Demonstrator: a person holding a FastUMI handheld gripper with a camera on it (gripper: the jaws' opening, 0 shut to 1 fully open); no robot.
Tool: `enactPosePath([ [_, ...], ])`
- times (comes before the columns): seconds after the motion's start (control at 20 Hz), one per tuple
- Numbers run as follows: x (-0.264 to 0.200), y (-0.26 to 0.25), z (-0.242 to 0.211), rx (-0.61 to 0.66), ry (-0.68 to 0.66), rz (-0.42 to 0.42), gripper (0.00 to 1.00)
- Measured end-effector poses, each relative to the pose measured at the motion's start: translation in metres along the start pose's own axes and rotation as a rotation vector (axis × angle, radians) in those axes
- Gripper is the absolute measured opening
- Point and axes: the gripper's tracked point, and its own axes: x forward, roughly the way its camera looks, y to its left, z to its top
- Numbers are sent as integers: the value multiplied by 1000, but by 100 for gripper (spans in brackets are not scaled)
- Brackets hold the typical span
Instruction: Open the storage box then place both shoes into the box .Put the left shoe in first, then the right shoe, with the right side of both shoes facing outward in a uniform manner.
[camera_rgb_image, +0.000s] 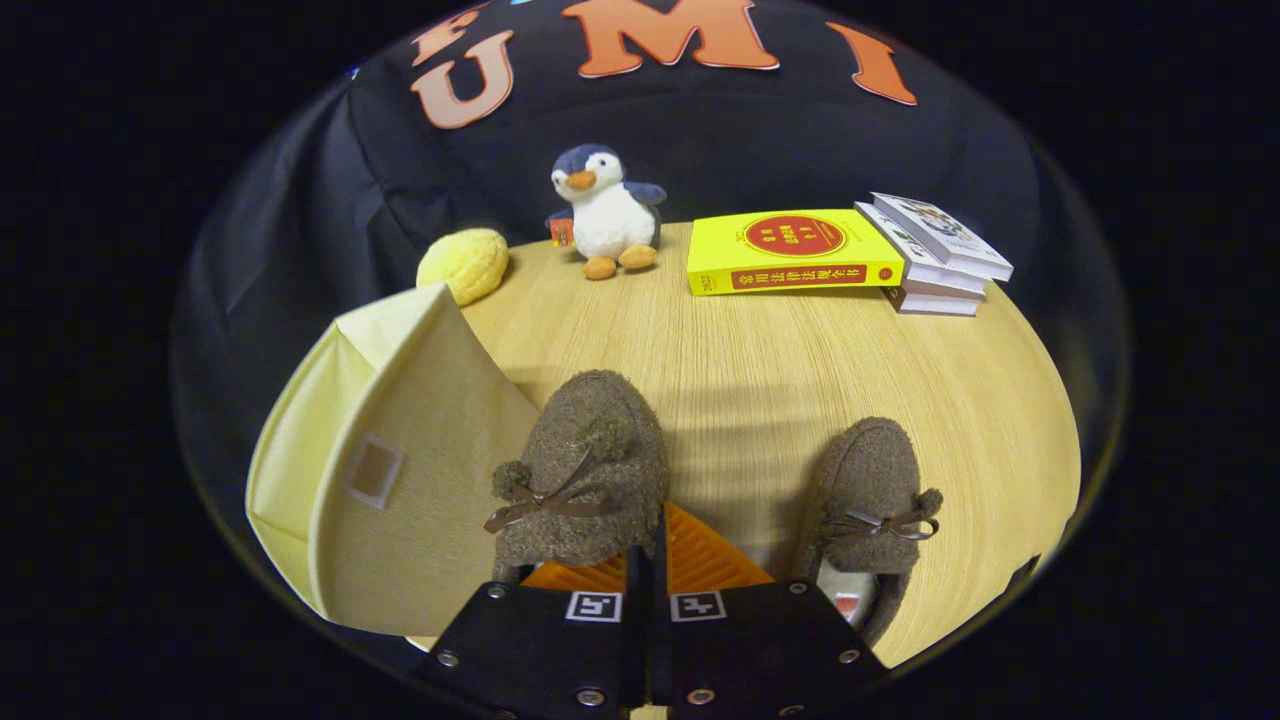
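Now the tool (648, 560), its fingers pressed together on nothing, sits just behind the left shoe (580, 470), with the closed box (400, 470) on its left.

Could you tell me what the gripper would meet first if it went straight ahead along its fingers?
Probably the left brown shoe: it lies just ahead of the gripper, whose fingers look shut with nothing between them. Depth is uncertain here.

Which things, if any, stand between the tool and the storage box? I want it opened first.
One brown shoe sits just ahead of the tool's closed fingers, beside the shut storage box. The box's near side, left of the fingers, looks unobstructed.
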Motion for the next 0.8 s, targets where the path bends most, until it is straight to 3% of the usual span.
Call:
enactPosePath([
  [0.45,-76,82,65,21,-82,90,3],
  [0.8,-53,176,57,-60,-13,151,3],
])
